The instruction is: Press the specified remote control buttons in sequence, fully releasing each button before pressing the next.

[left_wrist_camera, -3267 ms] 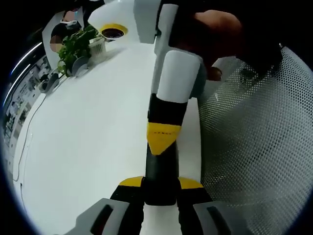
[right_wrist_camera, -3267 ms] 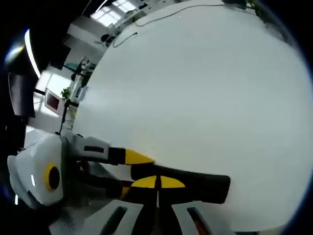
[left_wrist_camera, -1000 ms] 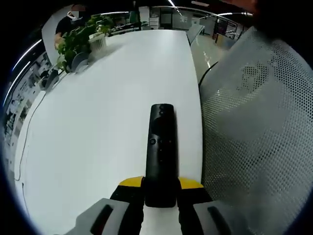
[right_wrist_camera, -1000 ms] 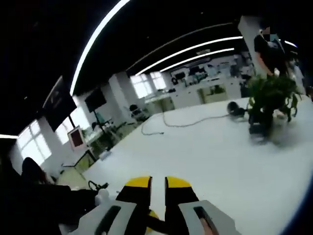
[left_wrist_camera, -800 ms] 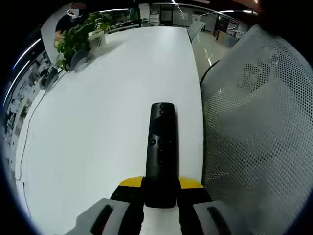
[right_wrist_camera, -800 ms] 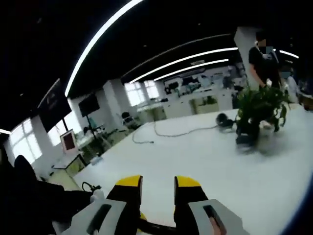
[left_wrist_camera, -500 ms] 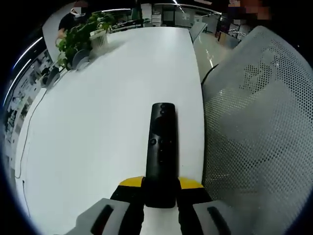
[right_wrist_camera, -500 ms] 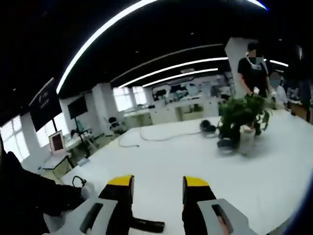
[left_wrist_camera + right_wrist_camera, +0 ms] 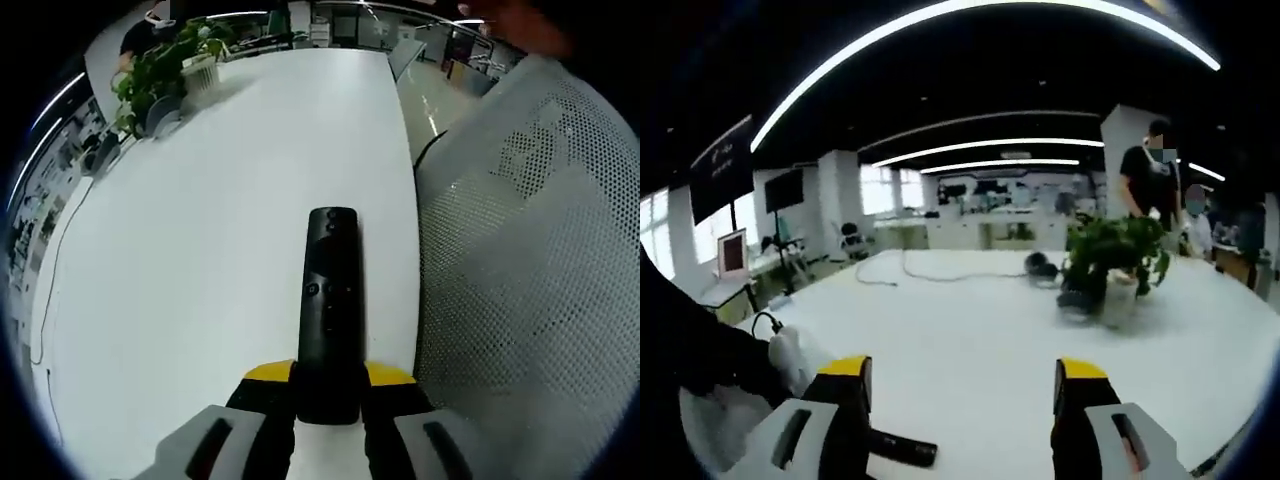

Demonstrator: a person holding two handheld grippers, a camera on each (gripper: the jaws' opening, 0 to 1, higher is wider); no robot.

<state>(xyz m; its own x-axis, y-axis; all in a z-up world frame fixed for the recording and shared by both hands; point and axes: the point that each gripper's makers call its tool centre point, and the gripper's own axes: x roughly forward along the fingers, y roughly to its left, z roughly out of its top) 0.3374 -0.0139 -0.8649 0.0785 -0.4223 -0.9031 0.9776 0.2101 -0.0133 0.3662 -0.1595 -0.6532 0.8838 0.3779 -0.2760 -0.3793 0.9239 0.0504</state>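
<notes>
We see a long white table (image 9: 220, 180) in an open-plan office, with a potted plant (image 9: 1108, 262) and a loose cable (image 9: 930, 275) on it. A white mesh chair back (image 9: 530, 290) stands beside the table edge. Curved ceiling light strips (image 9: 970, 25) cross a dark ceiling; bright windows (image 9: 890, 190) and desks line the far wall. 2 people (image 9: 1152, 185) stand behind the plant.

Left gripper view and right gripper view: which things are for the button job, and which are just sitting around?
For the job:
- long black remote control, clamped in the left gripper
- right gripper, open

Just lying about:
- leafy green potted plant
- grey mesh chair back
- dark cable on the white table
</notes>
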